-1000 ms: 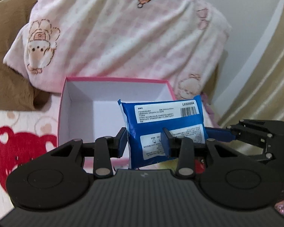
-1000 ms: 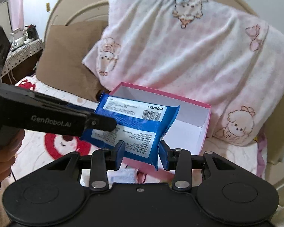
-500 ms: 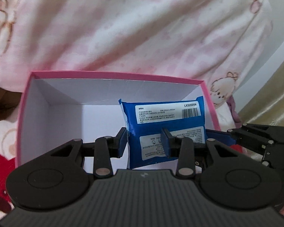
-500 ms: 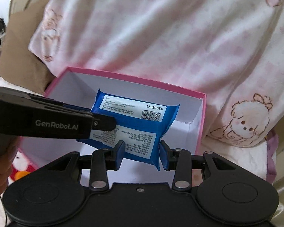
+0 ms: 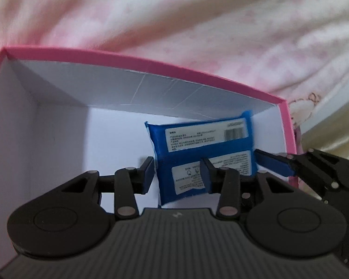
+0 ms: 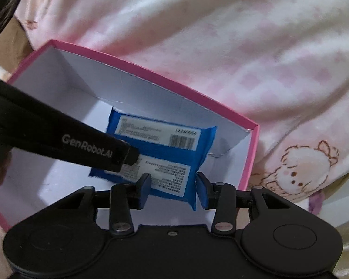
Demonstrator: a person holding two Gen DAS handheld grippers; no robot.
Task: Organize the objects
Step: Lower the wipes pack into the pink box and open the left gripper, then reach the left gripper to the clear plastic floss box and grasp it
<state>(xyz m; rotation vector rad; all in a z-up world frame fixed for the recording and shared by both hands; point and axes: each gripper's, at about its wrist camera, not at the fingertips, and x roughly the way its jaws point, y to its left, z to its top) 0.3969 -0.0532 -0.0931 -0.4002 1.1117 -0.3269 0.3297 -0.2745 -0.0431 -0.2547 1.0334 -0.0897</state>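
A blue wipes packet point(image 5: 204, 148) with white labels lies inside the pink box point(image 5: 151, 62), near its far right corner. My left gripper point(image 5: 177, 173) is down in the box with its jaws opening; the packet's left end is between its fingers, which look slack on it. In the right wrist view the packet point(image 6: 165, 151) sits low in the box point(image 6: 174, 81). My right gripper point(image 6: 173, 187) straddles its near right corner, jaws opening, a thin gap at the right pad. The left gripper's finger point(image 6: 93, 144) reaches over the packet from the left.
A pink and white blanket point(image 6: 221, 34) with cartoon animals is bunched right behind the box and hangs over its far rim. A brown pillow point(image 6: 9, 39) shows at the far left. Beige fabric point(image 5: 332, 125) lies to the right of the box. The box's left half holds nothing.
Both grippers have carried the packet forward and down into the box, which now fills the views. Both pairs of jaws stand a little wider, and the packet has tilted slightly.
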